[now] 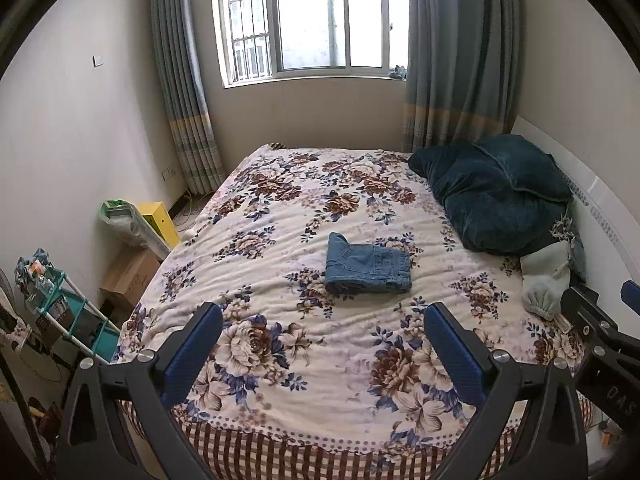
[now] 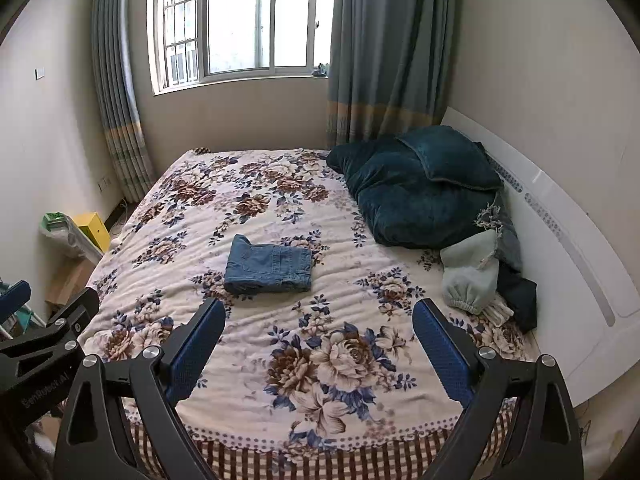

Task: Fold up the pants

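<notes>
Both tongs, left and right, gape, apparently above the bed edge, folded jeans well apart.

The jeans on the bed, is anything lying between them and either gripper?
No. Only bare floral bedspread lies between the folded jeans and the open right gripper or open left gripper. The dark pillows sit off to the right.
</notes>
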The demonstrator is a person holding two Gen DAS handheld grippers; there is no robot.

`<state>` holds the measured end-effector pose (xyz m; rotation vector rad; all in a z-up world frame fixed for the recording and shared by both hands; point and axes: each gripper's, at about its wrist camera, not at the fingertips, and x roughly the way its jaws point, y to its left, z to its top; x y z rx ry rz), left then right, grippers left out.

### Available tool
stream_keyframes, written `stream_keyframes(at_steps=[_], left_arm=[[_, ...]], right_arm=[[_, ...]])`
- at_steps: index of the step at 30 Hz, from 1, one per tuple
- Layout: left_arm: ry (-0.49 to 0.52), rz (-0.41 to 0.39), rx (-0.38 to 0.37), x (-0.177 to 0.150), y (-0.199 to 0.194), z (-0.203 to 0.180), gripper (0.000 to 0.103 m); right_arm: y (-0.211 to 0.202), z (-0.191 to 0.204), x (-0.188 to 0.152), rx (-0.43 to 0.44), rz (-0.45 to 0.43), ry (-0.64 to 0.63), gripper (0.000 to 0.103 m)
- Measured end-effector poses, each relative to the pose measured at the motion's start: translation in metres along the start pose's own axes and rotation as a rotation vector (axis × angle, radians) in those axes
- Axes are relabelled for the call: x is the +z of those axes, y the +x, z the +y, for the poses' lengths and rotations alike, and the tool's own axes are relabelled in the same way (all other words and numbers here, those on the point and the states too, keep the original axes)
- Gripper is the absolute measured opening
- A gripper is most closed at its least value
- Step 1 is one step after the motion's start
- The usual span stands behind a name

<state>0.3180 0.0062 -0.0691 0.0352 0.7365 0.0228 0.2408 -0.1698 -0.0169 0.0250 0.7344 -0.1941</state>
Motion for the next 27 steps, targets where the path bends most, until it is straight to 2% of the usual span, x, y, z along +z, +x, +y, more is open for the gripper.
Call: stream_keyframes(at_steps=[6, 27], left_arm=[[-0.004, -0.003, 0.008, -0.0033, -0.0045, 0.0042, 0.103], [-0.005, -0.014, 0.019, -0.0039, -0.0072, 0.0054, 0.103]], right_arm=[[-0.0024, 0.0000, -0.0013, 0.001, 0.000, -0.001, 0.100], [-0.0030, -0.0010, -0.0016, 0.003, 0.001, -0.004, 0.100]])
